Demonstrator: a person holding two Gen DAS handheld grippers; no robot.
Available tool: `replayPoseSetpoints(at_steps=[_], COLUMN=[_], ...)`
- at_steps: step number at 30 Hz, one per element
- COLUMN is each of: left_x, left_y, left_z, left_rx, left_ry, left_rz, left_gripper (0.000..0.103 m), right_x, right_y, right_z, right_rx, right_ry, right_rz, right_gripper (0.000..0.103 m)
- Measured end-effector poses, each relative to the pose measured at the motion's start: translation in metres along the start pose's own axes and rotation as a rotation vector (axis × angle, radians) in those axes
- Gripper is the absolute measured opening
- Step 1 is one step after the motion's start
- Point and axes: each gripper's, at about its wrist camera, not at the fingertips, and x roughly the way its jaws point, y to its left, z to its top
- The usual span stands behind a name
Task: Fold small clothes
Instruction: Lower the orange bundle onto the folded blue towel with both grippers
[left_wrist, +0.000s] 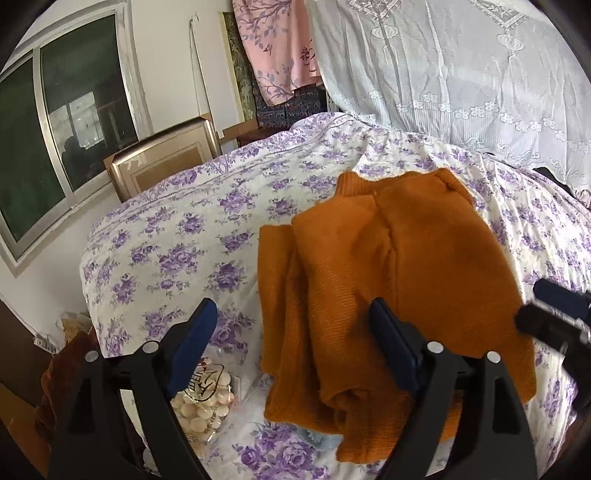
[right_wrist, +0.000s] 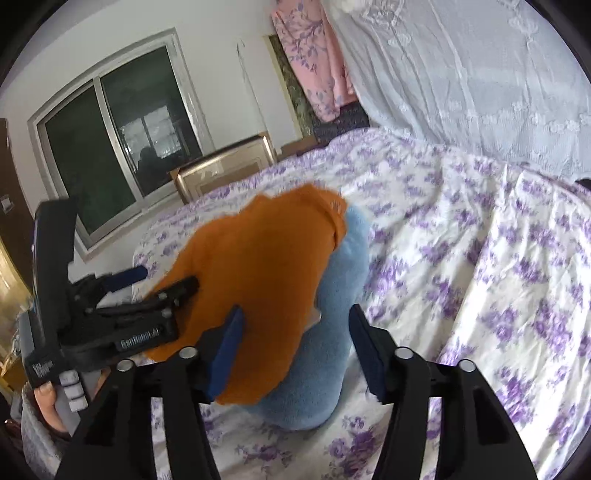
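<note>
Orange knit garment (left_wrist: 388, 273) — soft, light, floppy — lies bunched on the floral bed (left_wrist: 166, 236), over a blue fleece piece (right_wrist: 328, 354). Left gripper (left_wrist: 295, 350) hangs released at its near-left hem; right gripper (right_wrist: 295, 347) likewise empty. Pinch hem corners — knit stretches.

Right wrist view. The right gripper (right_wrist: 295, 347) stands with jaws apart over an orange sweater (right_wrist: 255, 266) lying on a light blue garment (right_wrist: 332, 354), both on a bed cover (right_wrist: 480, 258) printed with purple flowers. At left, the left gripper (right_wrist: 159, 277), held by a hand (right_wrist: 46, 402), sits at the sweater's edge. Behind: a dark window (right_wrist: 107, 155) and a white lace curtain (right_wrist: 461, 74).
</note>
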Motion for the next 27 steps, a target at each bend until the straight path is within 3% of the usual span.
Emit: replayPoseSetpoints(at_steps=[6, 9, 11, 14, 21, 27], left_x=[-0.004, 0.003, 0.007, 0.011, -0.003, -0.022], left_y=[0.002, -0.002, -0.003, -0.005, -0.008, -0.003], left_z=[0.006, 0.003, 0.001, -0.002, -0.001, -0.006], left_rx=[-0.011, -0.002, 0.0, -0.009, -0.002, -0.035], left_ry=[-0.012, 0.006, 0.011, 0.02, -0.004, -0.007], left_rz=[-0.011, -0.005, -0.003, -0.027, -0.021, -0.046], left_gripper=[0.082, 0.082, 0.082, 0.083, 0.083, 0.083], right_x=[0.007, 0.026, 0.044, 0.051, 0.019, -0.005], right_y=[0.013, 0.024, 0.026, 0.026, 0.029, 0.03], right_z=[0.035, 0.039, 0.03, 0.023, 0.023, 0.003], right_rx=[0.006, -0.012, -0.041, -0.11, -0.099, -0.082], right_ry=[-0.037, 0.005, 0.058, 0.054, 0.026, 0.026], right_rz=[0.041, 0.052, -0.005, -0.064, -0.042, -0.027], right_gripper=[0.024, 0.022, 0.02, 0.02, 0.02, 0.02])
